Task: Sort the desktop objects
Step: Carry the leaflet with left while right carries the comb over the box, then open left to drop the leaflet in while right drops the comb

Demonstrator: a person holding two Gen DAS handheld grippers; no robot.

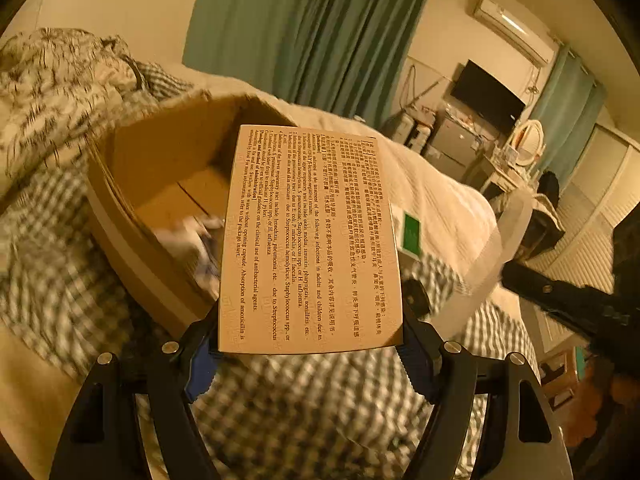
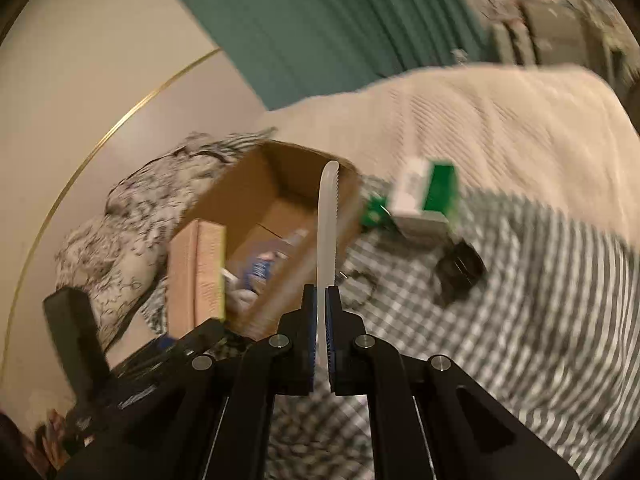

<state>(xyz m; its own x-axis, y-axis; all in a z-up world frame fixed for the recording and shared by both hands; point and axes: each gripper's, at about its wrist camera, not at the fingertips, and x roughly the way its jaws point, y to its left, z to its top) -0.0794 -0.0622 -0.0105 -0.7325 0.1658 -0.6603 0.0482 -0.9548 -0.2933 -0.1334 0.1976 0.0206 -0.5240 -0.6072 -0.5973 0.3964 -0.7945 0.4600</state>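
Observation:
My left gripper (image 1: 310, 336) is shut on a flat tan medicine box (image 1: 310, 232) covered in printed text, its blue pads pressing on the two side edges. The box hangs in front of an open cardboard box (image 1: 160, 168) on the bed. In the right wrist view, my right gripper (image 2: 321, 300) is shut on the handle of a white plastic serrated knife (image 2: 328, 220). Its blade points up over the cardboard box (image 2: 256, 188). The tan medicine box (image 2: 196, 272) shows at lower left of that view. The knife (image 1: 508, 232) also appears at the right of the left wrist view.
Blue-and-white packets (image 2: 260, 268) lie inside the cardboard box. A green-and-white carton (image 2: 424, 196) and a black clip-like object (image 2: 460, 268) rest on the checked blanket (image 2: 520, 300). Rumpled patterned bedding (image 1: 60, 92) lies behind the box. Green curtains and furniture stand beyond the bed.

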